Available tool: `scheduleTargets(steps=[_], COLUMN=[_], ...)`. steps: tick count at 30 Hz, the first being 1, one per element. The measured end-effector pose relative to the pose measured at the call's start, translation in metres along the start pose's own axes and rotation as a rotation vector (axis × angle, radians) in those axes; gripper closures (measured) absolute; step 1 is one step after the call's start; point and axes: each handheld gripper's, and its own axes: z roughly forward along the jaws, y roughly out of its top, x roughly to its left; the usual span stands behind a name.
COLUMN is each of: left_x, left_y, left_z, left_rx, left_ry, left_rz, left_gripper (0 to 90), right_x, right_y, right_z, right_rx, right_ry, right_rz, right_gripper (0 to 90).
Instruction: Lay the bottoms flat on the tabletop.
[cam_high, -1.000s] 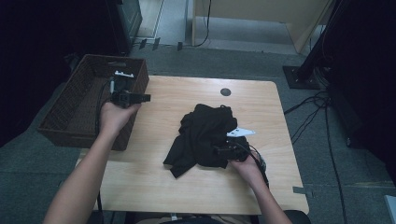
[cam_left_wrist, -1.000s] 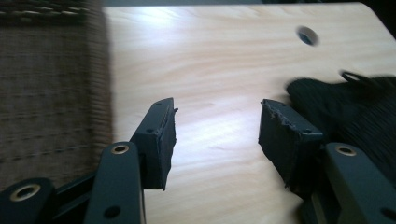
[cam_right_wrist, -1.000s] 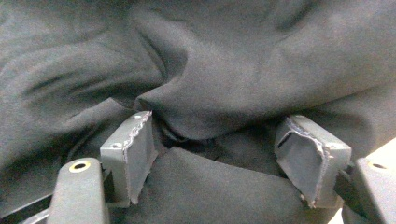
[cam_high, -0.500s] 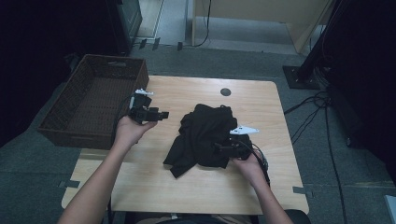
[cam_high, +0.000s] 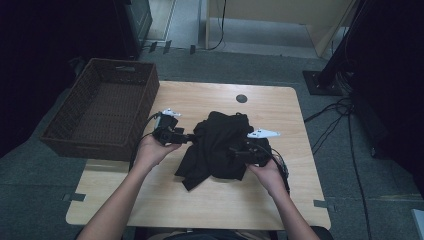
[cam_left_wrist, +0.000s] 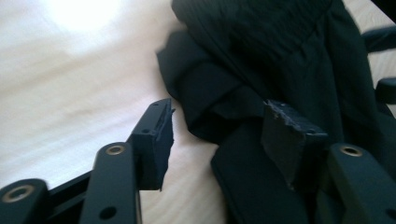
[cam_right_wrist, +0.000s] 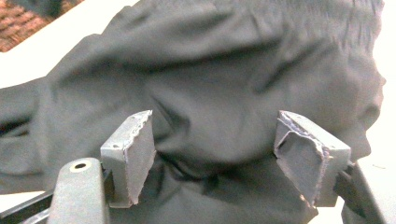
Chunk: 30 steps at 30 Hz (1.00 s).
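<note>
The crumpled black fabric garment (cam_high: 220, 145) lies near the middle of the light wooden table (cam_high: 200, 200), to the right of the dark brown woven wicker basket (cam_high: 102, 107) that overhangs the table's left edge.

Left gripper (cam_high: 189, 136): jaws apart. It sits at the garment's left edge. In the left gripper view (cam_left_wrist: 219, 135) a fold of the garment (cam_left_wrist: 280, 70) lies between the two pads; the left pad stands over bare table and the right pad over cloth. Neither pad presses on the fabric.

Right gripper (cam_high: 234, 152): jaws apart. It rests at the garment's right side, low on the heap. In the right gripper view (cam_right_wrist: 215, 154) a bulge of the garment (cam_right_wrist: 210, 93) fills the gap between the pads, with the left pad close to the cloth. Whether the pads clamp it cannot be told.

Change from the earlier frames: the left gripper was above the basket a second ago and is now at the garment's left edge. The right gripper remains at the garment's right side. The garment's outline is unchanged.
</note>
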Motion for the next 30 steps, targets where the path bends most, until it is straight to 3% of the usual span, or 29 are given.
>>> scheduleTargets(steps=[2,7,8,11,14,15,18,19,20,21,25,30], left_x=[-0.003,-0.007,-0.008,-0.010,-0.010,-0.010,-0.009,-0.009,-0.009,-0.008,-0.008,-0.002], left_y=[-0.001,-0.011,-0.013,-0.017,-0.023,-0.025,-0.032,-0.033,-0.033,-0.033,-0.032,-0.033], left_z=[0.006,0.023,0.027,0.039,0.050,0.052,0.056,0.055,0.055,0.054,0.048,0.035], left_rx=[0.009,-0.007,0.000,0.037,0.053,0.063,0.080,0.077,0.079,0.081,0.071,0.042], left_ry=[-0.007,-0.021,-0.020,-0.012,-0.020,-0.023,-0.010,-0.003,-0.008,-0.015,-0.028,-0.006], left_rz=[0.029,0.037,0.045,0.069,0.066,0.063,0.091,0.093,0.086,0.079,0.076,0.058], left_gripper=[41.4,38.4,38.1,38.0,41.0,44.4,66.7,81.8,81.8,88.3,89.9,90.0], right_x=[0.005,0.023,0.032,0.038,0.045,0.045,0.039,0.032,0.032,0.025,0.017,-0.001], right_y=[0.006,0.020,0.022,0.022,0.018,0.016,0.011,0.011,0.011,0.011,0.010,0.011], right_z=[0.001,0.011,0.018,0.025,0.042,0.048,0.058,0.057,0.057,0.053,0.045,0.018], right_rx=[-0.004,-0.018,-0.022,-0.027,0.008,0.028,0.051,0.064,0.064,0.075,0.079,0.047], right_ry=[0.000,0.035,0.049,0.072,0.058,0.048,0.019,0.062,0.062,0.097,0.113,0.090], right_rz=[-0.014,-0.034,-0.040,-0.048,-0.058,-0.059,-0.126,-0.101,-0.101,-0.061,-0.022,-0.013], right_gripper=[28.0,24.0,21.7,19.2,17.2,20.4,39.8,56.8,56.8,72.0,79.4,79.2])
